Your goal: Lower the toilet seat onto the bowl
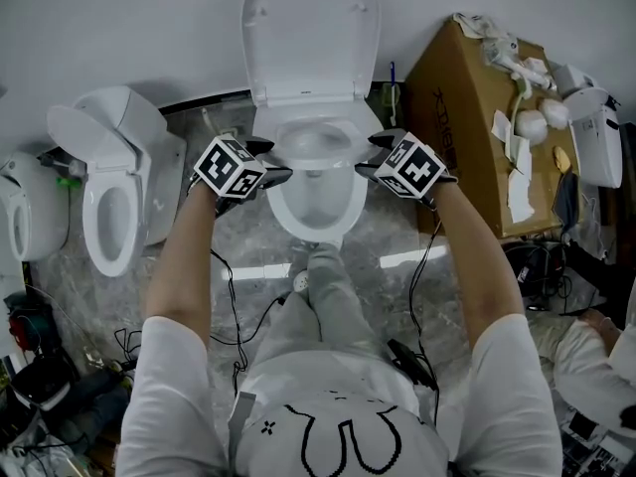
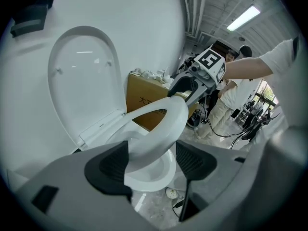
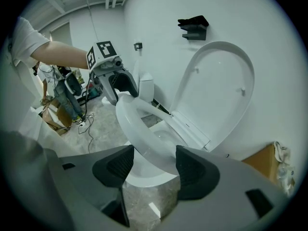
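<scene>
A white toilet stands against the wall with its lid (image 1: 310, 28) upright. The seat ring (image 1: 316, 147) hangs tilted, partway down over the bowl (image 1: 316, 212). My left gripper (image 1: 278, 174) straddles the seat's left side and my right gripper (image 1: 372, 164) its right side. In the left gripper view the seat (image 2: 163, 124) runs between the jaws of the left gripper (image 2: 153, 165), with a gap at the right pad. In the right gripper view the seat (image 3: 137, 124) passes between the spread pads of the right gripper (image 3: 153, 170). Both grippers are open around the rim.
A second white toilet (image 1: 114, 197) stands to the left. A cardboard box (image 1: 467, 117) with crumpled paper on top sits right of the bowl. Cables (image 1: 231, 306) trail over the marble floor. My leg (image 1: 333, 291) is in front of the bowl. Another person (image 1: 596, 361) is at lower right.
</scene>
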Motion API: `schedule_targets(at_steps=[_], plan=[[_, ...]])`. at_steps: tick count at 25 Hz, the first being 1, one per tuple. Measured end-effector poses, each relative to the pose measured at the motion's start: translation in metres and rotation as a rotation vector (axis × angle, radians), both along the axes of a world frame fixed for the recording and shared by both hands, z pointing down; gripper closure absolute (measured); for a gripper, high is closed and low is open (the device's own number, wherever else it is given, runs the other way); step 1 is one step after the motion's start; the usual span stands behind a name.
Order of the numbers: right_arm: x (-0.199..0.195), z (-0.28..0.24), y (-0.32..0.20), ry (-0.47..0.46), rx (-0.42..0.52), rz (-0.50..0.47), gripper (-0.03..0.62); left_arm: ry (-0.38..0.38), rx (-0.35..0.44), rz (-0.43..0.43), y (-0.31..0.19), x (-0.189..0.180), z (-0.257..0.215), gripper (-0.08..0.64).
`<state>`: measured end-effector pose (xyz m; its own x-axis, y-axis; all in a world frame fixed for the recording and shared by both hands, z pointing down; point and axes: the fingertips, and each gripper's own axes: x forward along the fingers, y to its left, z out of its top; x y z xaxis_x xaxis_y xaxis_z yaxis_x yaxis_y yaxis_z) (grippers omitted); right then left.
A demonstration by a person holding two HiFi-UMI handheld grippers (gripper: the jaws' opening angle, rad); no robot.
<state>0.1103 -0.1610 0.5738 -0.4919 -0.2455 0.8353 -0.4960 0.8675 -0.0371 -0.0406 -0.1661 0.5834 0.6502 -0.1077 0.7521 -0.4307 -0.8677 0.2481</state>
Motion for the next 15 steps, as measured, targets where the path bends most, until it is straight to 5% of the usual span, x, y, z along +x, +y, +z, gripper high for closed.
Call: schedule_targets(at_steps=[15], plan=[[-0.002,0.038,0.046,0.055,-0.075,-0.028,0.307,-0.019,-0.066,0.043,0.042,-0.001,0.037,0.252]])
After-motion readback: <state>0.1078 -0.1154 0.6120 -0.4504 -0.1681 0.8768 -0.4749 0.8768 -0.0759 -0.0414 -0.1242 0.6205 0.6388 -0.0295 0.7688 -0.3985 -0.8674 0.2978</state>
